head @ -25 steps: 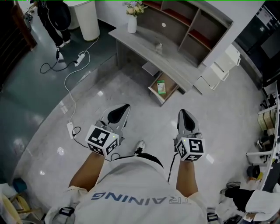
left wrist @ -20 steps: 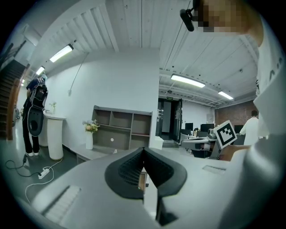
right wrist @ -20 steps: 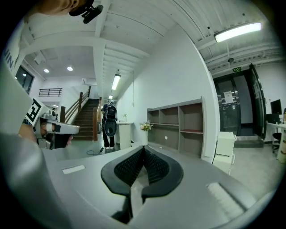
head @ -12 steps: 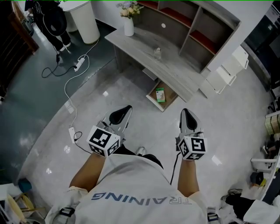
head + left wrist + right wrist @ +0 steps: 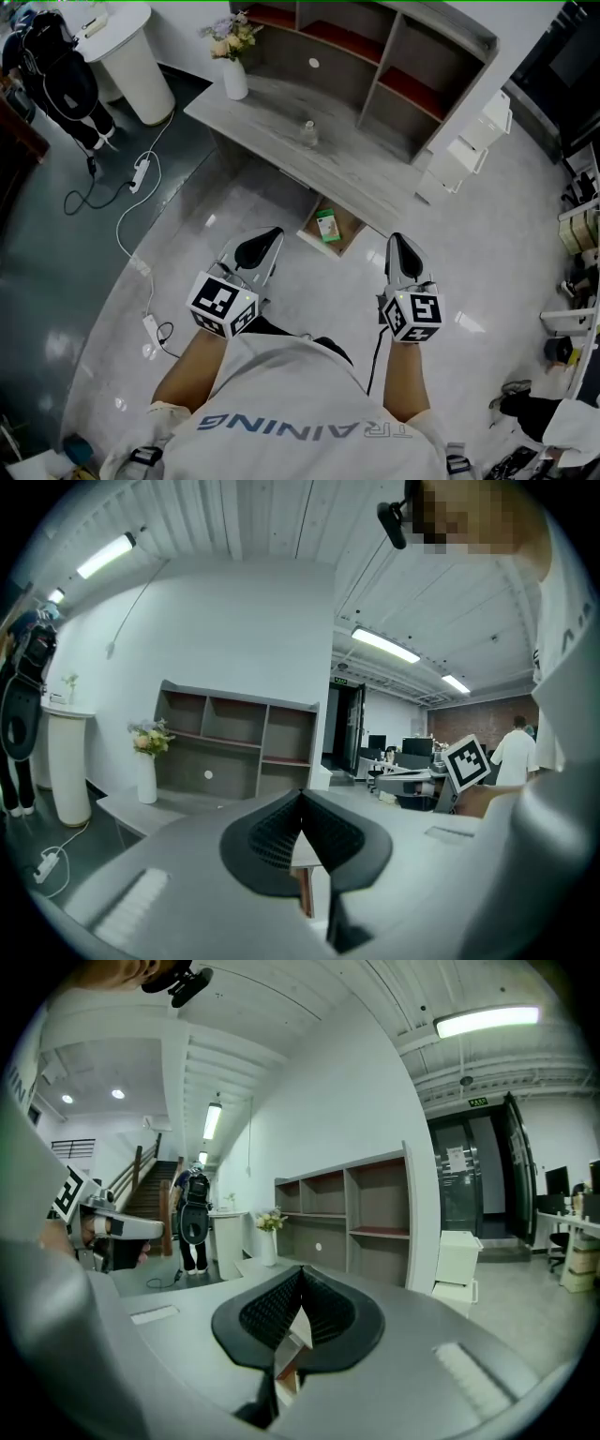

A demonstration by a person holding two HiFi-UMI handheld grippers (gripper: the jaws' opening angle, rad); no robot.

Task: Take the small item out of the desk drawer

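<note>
In the head view a grey desk [image 5: 281, 141] with a shelf unit stands ahead of me. Its low drawer [image 5: 345, 227] is pulled open over the floor. A small green item [image 5: 326, 226] lies inside it. My left gripper [image 5: 267, 236] hangs above the floor, short of the drawer and to its left. My right gripper [image 5: 396, 246] is level with it, to the drawer's right. Both are shut with nothing between the jaws, as the left gripper view [image 5: 302, 797] and right gripper view [image 5: 302, 1271] also show.
A white vase of flowers [image 5: 234, 77] and a small clear object [image 5: 307, 128] stand on the desk. A white drawer unit [image 5: 466, 150] is at its right end. A white pedestal [image 5: 136, 61], a person in black [image 5: 61, 70] and a power strip with cable [image 5: 141, 173] are at left.
The desk and open drawer have drifted left and nearer to the grippers in the head view as I step closer. Both grippers keep their pose and stay shut.
</note>
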